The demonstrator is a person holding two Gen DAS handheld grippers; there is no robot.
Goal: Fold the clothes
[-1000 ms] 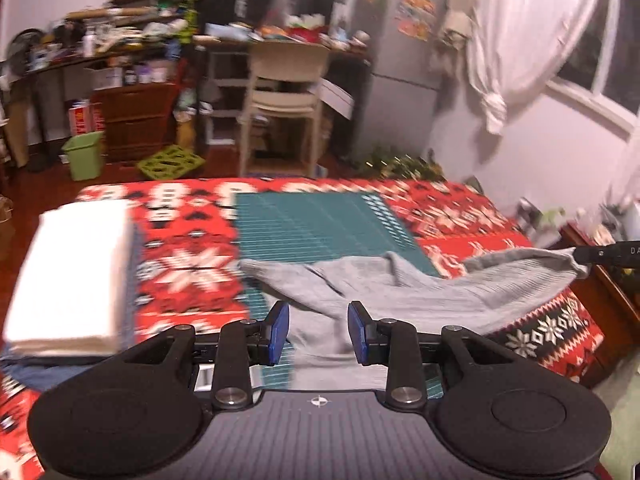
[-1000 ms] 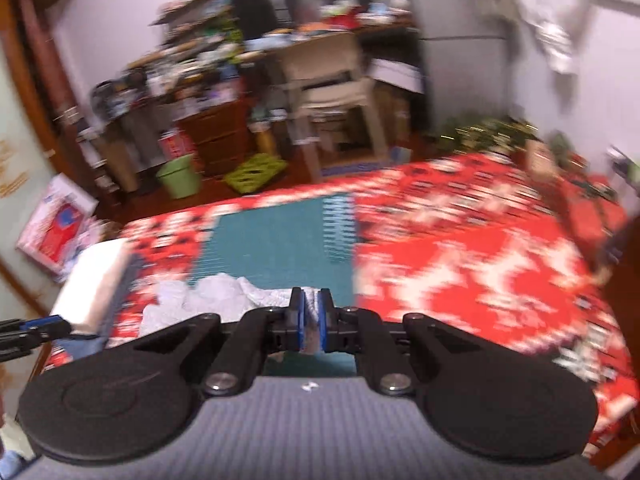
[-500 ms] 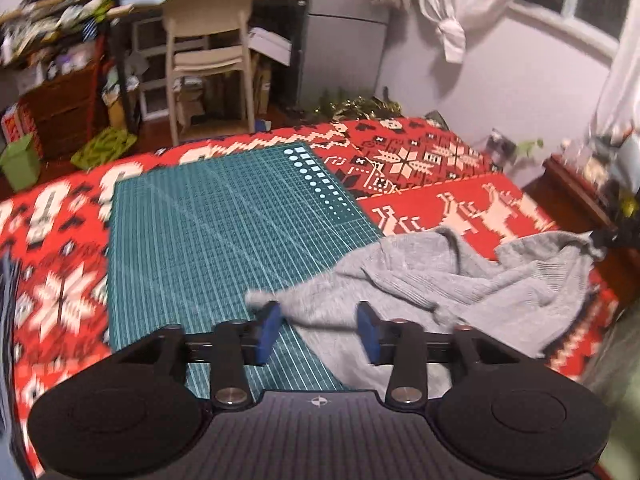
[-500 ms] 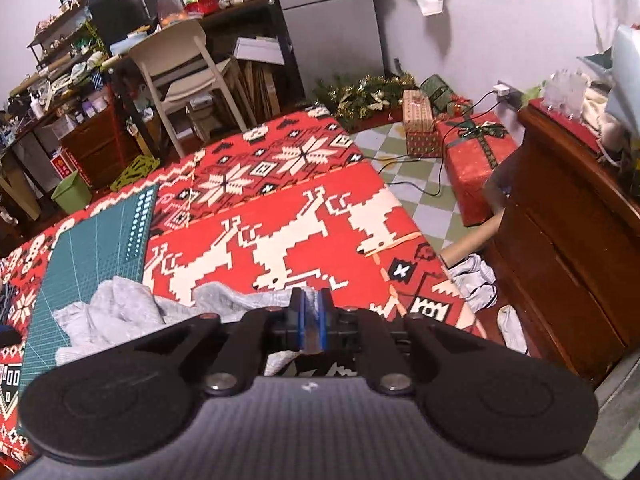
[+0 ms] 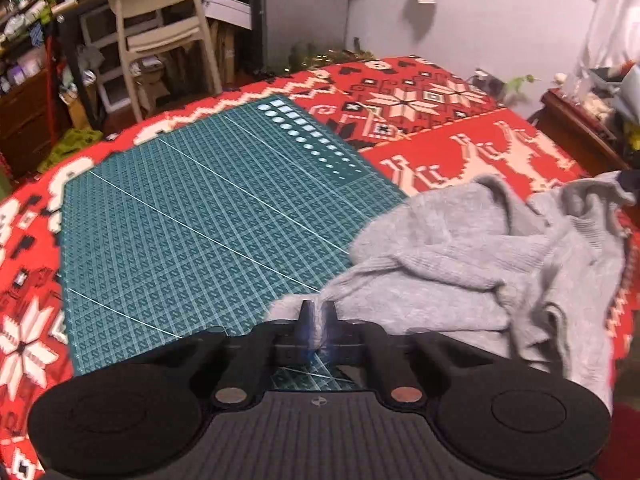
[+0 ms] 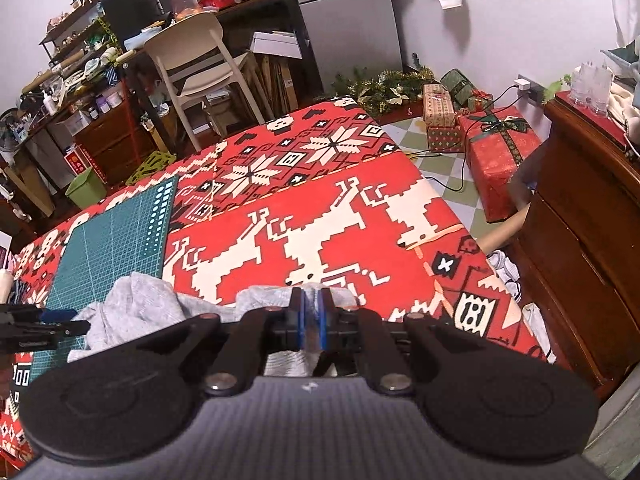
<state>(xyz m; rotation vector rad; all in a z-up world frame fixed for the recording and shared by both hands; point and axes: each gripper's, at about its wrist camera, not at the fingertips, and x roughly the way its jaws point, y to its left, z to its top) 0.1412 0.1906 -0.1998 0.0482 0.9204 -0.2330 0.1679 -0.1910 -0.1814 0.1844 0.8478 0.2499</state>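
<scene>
Cluttered shelves, a cream chair and a grey cabinet fill the back of the room, with wrapped gift boxes on the checkered floor and a dark wooden dresser off to the right side. Closer to me is the bed, covered in a red blanket with white snowflake and reindeer patterns, and a green cutting mat lies flat on it.

On my left wrist camera the grey sweater sits crumpled, partly on the right corner of the mat and partly on the red blanket, its far end drawn up toward the right edge of the view. My left claw has its blue pads pressed together on a fuzzy edge of that sweater, right over the mat; a bit of grey fabric shows pinched between them. That part of the picture is motion-blurred, so I cannot make out which part of the garment it is.

On my right wrist camera the right claw is likewise clamped down on grey knit, with only a thin strip of cloth between the blue pads. It holds this over the reindeer part of the blanket, near the bed's near edge. From there the sweater bunches leftward onto the mat's corner, where the left claw's black fingers reach in from the left edge of the view.
</scene>
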